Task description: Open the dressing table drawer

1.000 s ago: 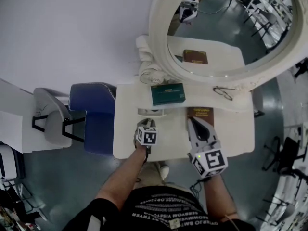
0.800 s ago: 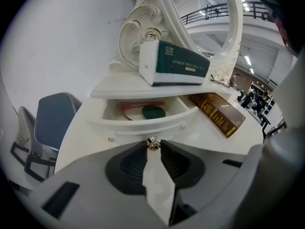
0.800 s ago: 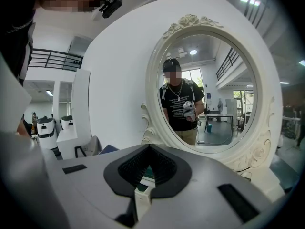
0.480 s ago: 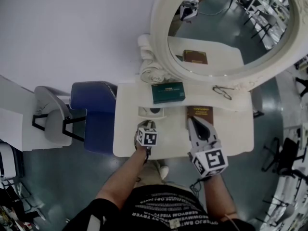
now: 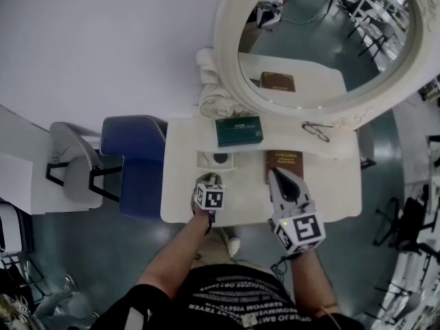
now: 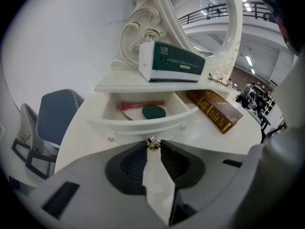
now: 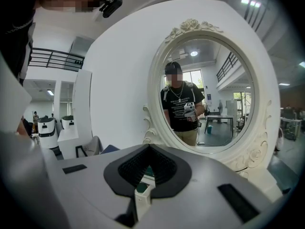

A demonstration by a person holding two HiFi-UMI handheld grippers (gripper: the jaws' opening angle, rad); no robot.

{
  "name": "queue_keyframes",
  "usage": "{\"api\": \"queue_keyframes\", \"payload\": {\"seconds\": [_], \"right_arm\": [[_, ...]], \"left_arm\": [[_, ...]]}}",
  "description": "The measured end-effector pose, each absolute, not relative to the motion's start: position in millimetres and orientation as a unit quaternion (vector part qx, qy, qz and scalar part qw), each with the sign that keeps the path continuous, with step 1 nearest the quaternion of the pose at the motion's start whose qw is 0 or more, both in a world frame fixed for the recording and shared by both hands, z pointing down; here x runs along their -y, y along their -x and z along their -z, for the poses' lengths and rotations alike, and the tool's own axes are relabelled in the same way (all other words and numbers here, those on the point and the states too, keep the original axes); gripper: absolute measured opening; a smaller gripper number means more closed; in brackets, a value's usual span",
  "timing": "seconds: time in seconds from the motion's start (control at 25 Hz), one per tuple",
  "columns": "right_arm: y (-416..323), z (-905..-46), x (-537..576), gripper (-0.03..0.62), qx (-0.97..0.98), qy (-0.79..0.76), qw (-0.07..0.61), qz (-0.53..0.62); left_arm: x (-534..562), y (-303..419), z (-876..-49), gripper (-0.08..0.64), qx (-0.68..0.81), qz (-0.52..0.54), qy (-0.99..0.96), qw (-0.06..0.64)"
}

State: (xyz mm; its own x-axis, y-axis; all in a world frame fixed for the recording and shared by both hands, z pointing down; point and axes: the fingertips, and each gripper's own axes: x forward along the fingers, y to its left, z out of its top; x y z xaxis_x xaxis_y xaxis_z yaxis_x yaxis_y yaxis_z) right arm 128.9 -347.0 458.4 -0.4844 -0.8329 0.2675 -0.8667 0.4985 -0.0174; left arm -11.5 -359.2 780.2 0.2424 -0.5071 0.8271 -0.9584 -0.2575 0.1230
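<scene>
The white dressing table (image 5: 333, 191) has a small drawer (image 5: 206, 160) under its shelf, and it stands pulled out. In the left gripper view the drawer (image 6: 143, 123) holds a red item (image 6: 140, 105) and a dark green oval piece (image 6: 154, 112). My left gripper (image 6: 152, 148) is shut on the drawer's small golden knob (image 6: 152, 142); in the head view it (image 5: 213, 179) points down at the drawer front. My right gripper (image 5: 273, 173) hovers over the table right of the drawer, shut and empty, and its view (image 7: 149, 148) faces the mirror.
A green box (image 5: 239, 132) lies on the shelf above the drawer. A brown book (image 5: 284, 163) lies just ahead of the right gripper, glasses (image 5: 317, 130) beyond it. The oval mirror (image 5: 316, 40) rises behind. A blue chair (image 5: 130, 157) and a grey chair (image 5: 69, 163) stand left.
The drawer shows slightly more of its inside than a second ago. Both grippers have stayed nearly in place.
</scene>
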Motion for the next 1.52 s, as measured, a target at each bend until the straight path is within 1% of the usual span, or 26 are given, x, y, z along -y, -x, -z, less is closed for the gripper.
{"api": "queue_keyframes", "payload": {"seconds": [0.2, 0.36, 0.48, 0.84, 0.96, 1.12, 1.16, 1.36, 1.52], "right_arm": [[-130.9, -457.8, 344.4, 0.002, 0.858, -0.495, 0.111, -0.076], [-130.7, -454.0, 344.9, 0.002, 0.858, -0.496, 0.110, -0.072], [-131.6, -453.2, 343.6, 0.002, 0.857, -0.498, 0.110, -0.072], [-137.0, -453.5, 336.3, 0.002, 0.854, -0.503, 0.108, -0.074], [-138.2, -453.7, 332.9, 0.002, 0.853, -0.505, 0.108, -0.072], [-139.7, -455.1, 327.3, 0.002, 0.854, -0.504, 0.109, -0.071], [-139.6, -454.9, 325.2, 0.002, 0.854, -0.504, 0.108, -0.070], [-140.4, -456.5, 315.3, 0.002, 0.854, -0.503, 0.111, -0.069], [-143.1, -454.0, 307.9, 0.002, 0.854, -0.505, 0.106, -0.066]], "left_arm": [[359.6, 15.1, -775.7, 0.089, 0.520, -0.347, -0.712, 0.321], [356.6, 9.5, -786.0, 0.092, 0.518, -0.328, -0.716, 0.333], [357.9, 11.2, -785.4, 0.129, 0.522, -0.313, -0.722, 0.331], [350.0, 33.2, -740.9, 0.135, 0.552, -0.261, -0.733, 0.299], [350.4, 41.3, -713.8, 0.128, 0.569, -0.231, -0.742, 0.269], [353.7, 51.3, -657.4, 0.031, 0.596, -0.194, -0.753, 0.201], [353.3, 52.1, -642.0, 0.020, 0.598, -0.180, -0.758, 0.187], [348.0, 41.4, -563.2, 0.003, 0.574, -0.113, -0.801, 0.127], [342.2, 32.9, -514.3, 0.003, 0.563, -0.106, -0.816, 0.077]]}}
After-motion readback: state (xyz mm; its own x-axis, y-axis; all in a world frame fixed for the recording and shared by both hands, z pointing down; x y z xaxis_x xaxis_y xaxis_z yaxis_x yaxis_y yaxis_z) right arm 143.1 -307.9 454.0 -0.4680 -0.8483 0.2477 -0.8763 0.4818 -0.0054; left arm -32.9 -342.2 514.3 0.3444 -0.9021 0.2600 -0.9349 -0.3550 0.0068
